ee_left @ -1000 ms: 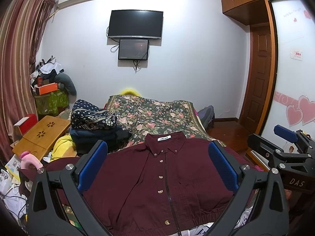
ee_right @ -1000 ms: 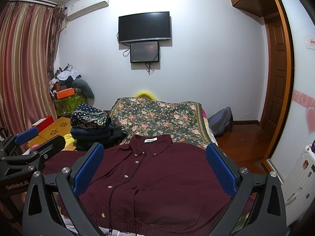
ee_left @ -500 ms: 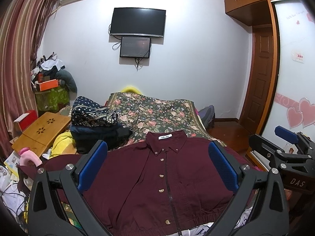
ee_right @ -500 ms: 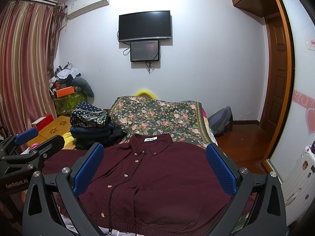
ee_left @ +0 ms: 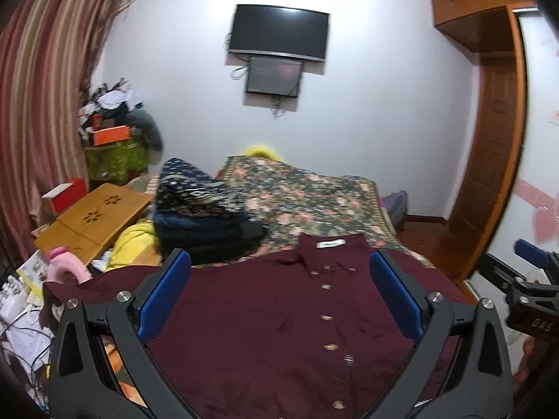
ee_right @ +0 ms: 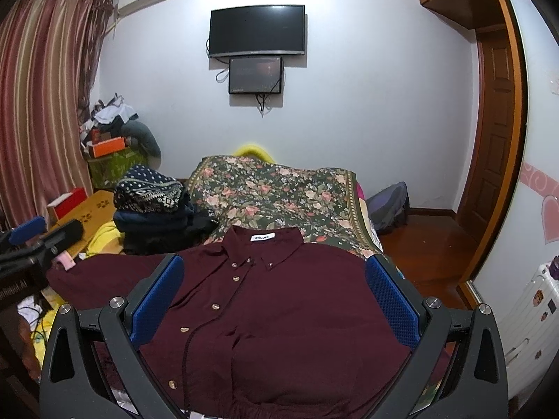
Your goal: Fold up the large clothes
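Hovering wide-open and empty, left tongs, right tongs, maroon shirt flat, hem nearest.

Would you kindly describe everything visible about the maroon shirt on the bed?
The maroon shirt lies flat and unfolded, front up and buttoned, collar toward the wall. It looks like woven cotton, with pale buttons, a white neck label, a dark drawstring and a gathered hem. One sleeve spreads left. It rests on the floral bedspread; neither open gripper touches it.
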`<state>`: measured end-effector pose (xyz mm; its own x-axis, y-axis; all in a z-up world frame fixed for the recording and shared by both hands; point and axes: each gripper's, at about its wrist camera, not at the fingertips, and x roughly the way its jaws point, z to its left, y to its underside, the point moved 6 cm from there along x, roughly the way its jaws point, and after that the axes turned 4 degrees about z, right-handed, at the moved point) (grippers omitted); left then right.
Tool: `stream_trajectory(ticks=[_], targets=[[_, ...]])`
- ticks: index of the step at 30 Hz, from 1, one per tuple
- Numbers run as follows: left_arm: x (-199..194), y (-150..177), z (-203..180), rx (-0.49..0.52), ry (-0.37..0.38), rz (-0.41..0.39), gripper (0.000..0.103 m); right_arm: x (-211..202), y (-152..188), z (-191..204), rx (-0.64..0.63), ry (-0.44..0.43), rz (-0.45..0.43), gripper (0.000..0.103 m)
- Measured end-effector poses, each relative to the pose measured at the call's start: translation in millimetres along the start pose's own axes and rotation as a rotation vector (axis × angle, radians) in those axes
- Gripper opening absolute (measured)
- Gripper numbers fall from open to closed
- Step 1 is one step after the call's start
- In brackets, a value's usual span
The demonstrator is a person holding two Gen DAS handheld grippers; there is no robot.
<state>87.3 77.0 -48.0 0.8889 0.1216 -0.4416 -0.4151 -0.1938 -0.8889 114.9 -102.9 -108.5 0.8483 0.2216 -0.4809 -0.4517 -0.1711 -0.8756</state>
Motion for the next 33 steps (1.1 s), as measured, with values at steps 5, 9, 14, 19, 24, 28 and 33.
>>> stream_trajectory(ticks=[5, 9, 14, 19, 24, 28, 33], targets=[[16, -7, 55, -0.064, -0.127, -0.007, 0.103, 18, 0, 4, -0.012, 0.010, 0.039, 0.103], [26, -6, 120, -0.157, -0.259, -0.011, 0.103, 37, -1, 4, -0.020, 0.027, 0.077, 0.103], [39, 12, 218, -0.293, -0.427, 0.027, 0.103, 61, 2, -2, -0.033, 0.066, 0.126, 0.103], [59, 60, 310, -0.435, -0.547, 0.155, 0.103, 84, 4, -3, -0.018, 0.067, 0.182, 0.103], [85, 125, 373, -0.623, -0.529, 0.306, 0.094, 106, 9, -2, -0.007, 0.058, 0.251, 0.103], [110, 166, 394, -0.768, -0.400, 0.383, 0.086, 120, 13, 0, 0.002, 0.044, 0.301, 0.103], [135, 186, 411, -0.910, -0.297, 0.371, 0.078, 130, 17, 3, -0.012, 0.046, 0.337, 0.103]])
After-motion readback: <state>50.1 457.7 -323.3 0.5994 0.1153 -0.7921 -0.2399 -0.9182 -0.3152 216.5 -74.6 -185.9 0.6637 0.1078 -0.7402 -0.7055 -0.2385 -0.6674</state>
